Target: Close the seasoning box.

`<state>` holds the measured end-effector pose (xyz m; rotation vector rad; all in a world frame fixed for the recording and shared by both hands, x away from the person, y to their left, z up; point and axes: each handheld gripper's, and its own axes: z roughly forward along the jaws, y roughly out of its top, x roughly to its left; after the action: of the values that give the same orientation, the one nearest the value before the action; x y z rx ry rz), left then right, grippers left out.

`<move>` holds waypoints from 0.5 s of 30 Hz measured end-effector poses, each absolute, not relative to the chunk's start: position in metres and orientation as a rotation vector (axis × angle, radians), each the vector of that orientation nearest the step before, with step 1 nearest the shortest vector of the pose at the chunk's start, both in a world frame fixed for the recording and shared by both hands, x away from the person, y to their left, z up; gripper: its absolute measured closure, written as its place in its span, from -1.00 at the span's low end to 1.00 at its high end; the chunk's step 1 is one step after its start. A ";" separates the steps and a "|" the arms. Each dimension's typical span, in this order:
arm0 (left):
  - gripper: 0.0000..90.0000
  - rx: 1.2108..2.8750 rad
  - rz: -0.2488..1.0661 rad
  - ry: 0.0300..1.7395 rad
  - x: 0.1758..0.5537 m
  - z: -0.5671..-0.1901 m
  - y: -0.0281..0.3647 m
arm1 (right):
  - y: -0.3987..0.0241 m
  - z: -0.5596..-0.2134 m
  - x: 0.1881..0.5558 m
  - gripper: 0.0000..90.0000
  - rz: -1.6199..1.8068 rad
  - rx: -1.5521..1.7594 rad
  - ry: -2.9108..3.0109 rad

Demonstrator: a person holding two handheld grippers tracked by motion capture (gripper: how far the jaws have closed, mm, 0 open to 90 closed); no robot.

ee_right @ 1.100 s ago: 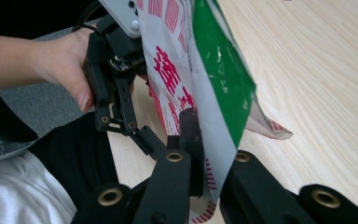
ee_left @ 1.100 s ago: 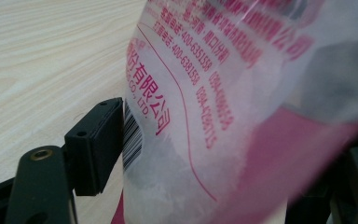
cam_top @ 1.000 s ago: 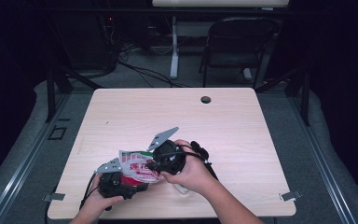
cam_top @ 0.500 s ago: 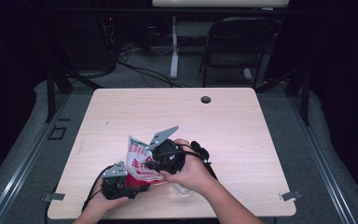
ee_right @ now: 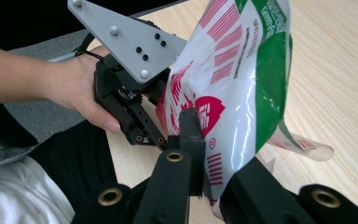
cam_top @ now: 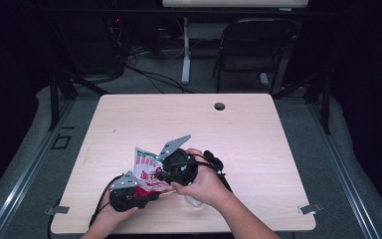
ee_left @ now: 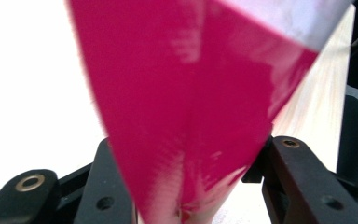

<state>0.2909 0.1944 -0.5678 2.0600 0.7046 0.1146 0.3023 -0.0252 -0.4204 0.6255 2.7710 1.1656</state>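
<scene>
The red, white and green snack bag (cam_top: 146, 172) is held up off the counter (cam_top: 258, 144) near its front edge, between the 2 grippers; the right gripper (ee_right: 205, 175) is clamped on the bag's lower edge; the left gripper (cam_top: 129, 194) has just been closing its jaws with the bag's red panel (ee_left: 191, 107) between them, though I cannot tell if its pads press yet. Judged from this, 1 grip is secure and the second is nearly made; pulling the bag open or moving it is left.
</scene>
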 end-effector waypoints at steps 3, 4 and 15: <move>0.34 2.066 0.147 0.707 0.291 -0.566 0.195 | -0.026 -0.421 0.302 1.00 1.174 0.629 2.769; 0.35 2.068 0.144 0.706 0.291 -0.566 0.195 | -0.026 -0.420 0.303 1.00 1.166 0.628 2.774; 0.39 2.100 0.262 0.705 0.287 -0.559 0.196 | -0.028 -0.421 0.305 1.00 1.181 0.650 2.774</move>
<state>0.2869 0.1956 -0.5595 2.1000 0.7049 0.2621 0.3049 -0.0284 -0.4214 0.6503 2.7741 1.1812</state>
